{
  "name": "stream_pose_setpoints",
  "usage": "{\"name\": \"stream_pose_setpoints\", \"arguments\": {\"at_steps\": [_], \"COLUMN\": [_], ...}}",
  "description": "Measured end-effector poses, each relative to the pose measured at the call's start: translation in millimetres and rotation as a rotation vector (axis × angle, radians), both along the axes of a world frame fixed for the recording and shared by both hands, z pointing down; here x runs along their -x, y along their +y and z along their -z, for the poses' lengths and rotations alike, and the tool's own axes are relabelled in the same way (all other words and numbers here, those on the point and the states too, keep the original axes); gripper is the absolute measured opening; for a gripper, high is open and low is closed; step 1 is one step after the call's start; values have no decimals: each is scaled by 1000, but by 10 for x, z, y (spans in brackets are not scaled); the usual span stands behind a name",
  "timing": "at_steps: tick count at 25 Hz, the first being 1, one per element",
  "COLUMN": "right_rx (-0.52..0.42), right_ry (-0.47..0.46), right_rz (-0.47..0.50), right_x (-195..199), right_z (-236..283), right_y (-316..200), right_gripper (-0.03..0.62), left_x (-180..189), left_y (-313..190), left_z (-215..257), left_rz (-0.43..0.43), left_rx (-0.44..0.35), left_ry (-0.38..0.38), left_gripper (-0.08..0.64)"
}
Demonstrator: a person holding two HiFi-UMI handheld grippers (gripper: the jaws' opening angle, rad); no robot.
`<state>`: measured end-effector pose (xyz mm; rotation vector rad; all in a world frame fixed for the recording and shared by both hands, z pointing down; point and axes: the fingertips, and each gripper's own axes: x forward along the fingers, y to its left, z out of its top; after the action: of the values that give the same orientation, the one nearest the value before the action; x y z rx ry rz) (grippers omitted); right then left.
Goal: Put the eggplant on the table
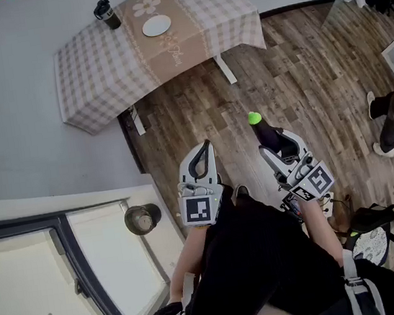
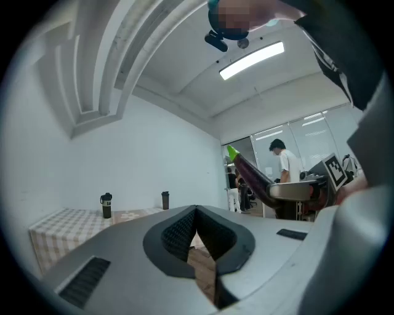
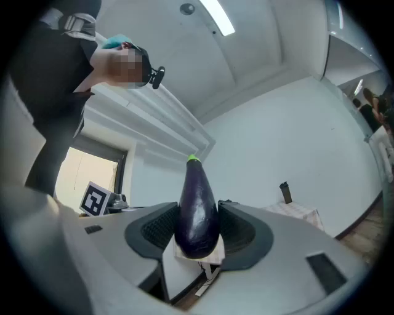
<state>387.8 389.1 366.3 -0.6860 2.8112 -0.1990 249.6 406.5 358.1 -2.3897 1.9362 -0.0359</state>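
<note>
- The right gripper is gripping the eggplant: its jaws are standing wide, and both dark pads are pressing on the thick purple end from either side.
- The eggplant's green tip is pointing away from the gripper, toward the top of the right gripper view.
- The left gripper is holding nothing; its jaw tips are meeting, leaving only a small loop between the pads through which the wooden floor is showing.
- In the head view the left gripper and the right gripper are hanging side by side at mid-frame, with the eggplant sticking out over the wooden floor.
- The table, under a checked cloth, is sitting in the upper part of that view, well apart from the eggplant.
- Only the head view is showing the white plate on the table, with a dark bottle near it.
- Only the left gripper view is showing the eggplant from the side and a person standing far off at the right.
</note>
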Motion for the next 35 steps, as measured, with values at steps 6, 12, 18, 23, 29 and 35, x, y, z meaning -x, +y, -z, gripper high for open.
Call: {"name": "stream_pose_setpoints", "arguments": {"at_steps": [6, 12, 18, 23, 29, 35], "right_rx": [14, 21, 23, 29, 21, -14], "right_ry": [-15, -64, -34, -15, 47, 143], "right_rz": [-3, 96, 75, 40, -16, -43], "right_x": [-127, 29, 363, 700, 1210, 1839], "right_z": [-54, -30, -87, -78, -24, 35], "right_y": [-121, -287, -774, -1328, -1990, -2633], "right_gripper": [212, 215, 215, 215, 215, 215], "left_x": [-150, -22, 335, 698, 1172, 1741], "left_y": [40, -112, -569, -1117, -1748, -2315], "left_z": [-49, -136, -161, -114, 31, 68], "left_rz": [19, 52, 59, 55, 40, 48], "left_rx": [6, 16, -5, -20, -25, -28], "left_ry": [-6, 6, 18, 16, 23, 43], "left_gripper": [9, 9, 9, 9, 9, 9]}}
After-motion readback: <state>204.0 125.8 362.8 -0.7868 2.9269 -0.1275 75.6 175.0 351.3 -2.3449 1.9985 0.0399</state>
